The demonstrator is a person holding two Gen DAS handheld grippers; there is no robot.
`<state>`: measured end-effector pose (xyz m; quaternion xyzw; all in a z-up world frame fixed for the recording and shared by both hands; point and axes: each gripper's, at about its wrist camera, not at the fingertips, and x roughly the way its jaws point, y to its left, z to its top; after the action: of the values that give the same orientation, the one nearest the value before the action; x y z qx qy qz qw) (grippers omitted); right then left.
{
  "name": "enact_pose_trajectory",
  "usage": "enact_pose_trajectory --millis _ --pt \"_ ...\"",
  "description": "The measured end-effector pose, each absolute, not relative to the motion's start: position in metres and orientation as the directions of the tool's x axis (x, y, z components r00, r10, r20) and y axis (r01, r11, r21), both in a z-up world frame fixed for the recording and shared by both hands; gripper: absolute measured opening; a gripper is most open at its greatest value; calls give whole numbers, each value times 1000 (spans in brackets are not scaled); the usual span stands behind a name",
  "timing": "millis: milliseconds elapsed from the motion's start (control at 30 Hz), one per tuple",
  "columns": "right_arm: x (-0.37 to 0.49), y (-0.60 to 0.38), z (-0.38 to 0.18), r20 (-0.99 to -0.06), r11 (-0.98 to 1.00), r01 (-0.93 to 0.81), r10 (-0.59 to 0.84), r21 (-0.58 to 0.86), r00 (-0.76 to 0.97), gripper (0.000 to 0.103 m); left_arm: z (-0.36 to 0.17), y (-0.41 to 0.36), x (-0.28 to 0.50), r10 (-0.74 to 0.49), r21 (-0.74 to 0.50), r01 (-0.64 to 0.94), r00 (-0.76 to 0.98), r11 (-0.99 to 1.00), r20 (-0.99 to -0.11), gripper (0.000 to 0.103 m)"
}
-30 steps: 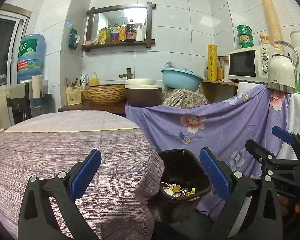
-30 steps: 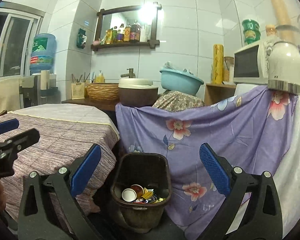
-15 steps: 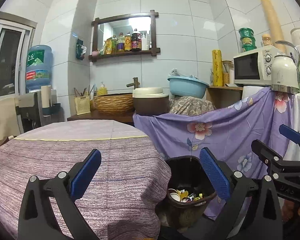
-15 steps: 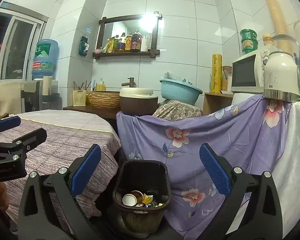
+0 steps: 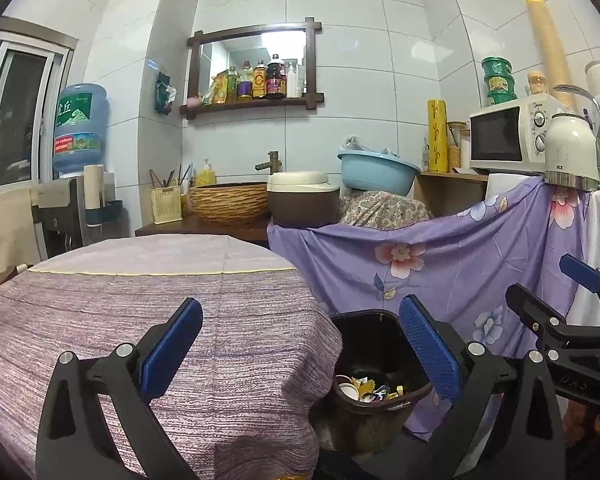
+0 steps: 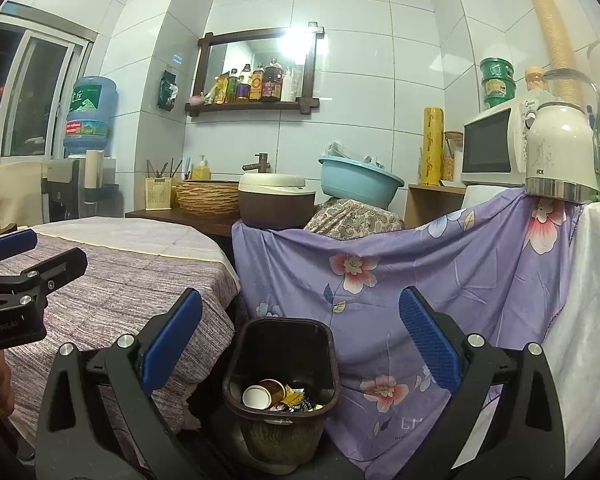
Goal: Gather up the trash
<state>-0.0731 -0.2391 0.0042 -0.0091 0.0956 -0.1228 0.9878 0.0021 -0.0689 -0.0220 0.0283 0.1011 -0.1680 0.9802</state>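
Note:
A dark brown trash bin (image 6: 280,360) stands on the floor between the round table and the draped counter. It holds a paper cup (image 6: 260,394) and crumpled wrappers (image 6: 296,400). The bin also shows in the left wrist view (image 5: 380,364), low right of centre. My left gripper (image 5: 300,344) is open and empty above the table's right edge. My right gripper (image 6: 300,344) is open and empty above the bin. Each gripper shows at the edge of the other's view.
A round table with a purple striped cloth (image 5: 160,320) fills the left. A purple floral sheet (image 6: 440,280) drapes the counter at right, under a kettle (image 6: 560,152) and microwave (image 6: 496,140). A sink, pot and blue basin (image 6: 356,180) stand behind.
Both grippers have risen and drawn back a little, so the bin sits lower in both views. Both stay open and empty.

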Motion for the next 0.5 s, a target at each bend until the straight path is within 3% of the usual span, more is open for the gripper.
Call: enact_pose_trajectory --millis 500 --pt "-66 -241 -2 -217 971 235 -237 -33 947 97 -26 -70 5 -318 35 334 922 942 -222 98"
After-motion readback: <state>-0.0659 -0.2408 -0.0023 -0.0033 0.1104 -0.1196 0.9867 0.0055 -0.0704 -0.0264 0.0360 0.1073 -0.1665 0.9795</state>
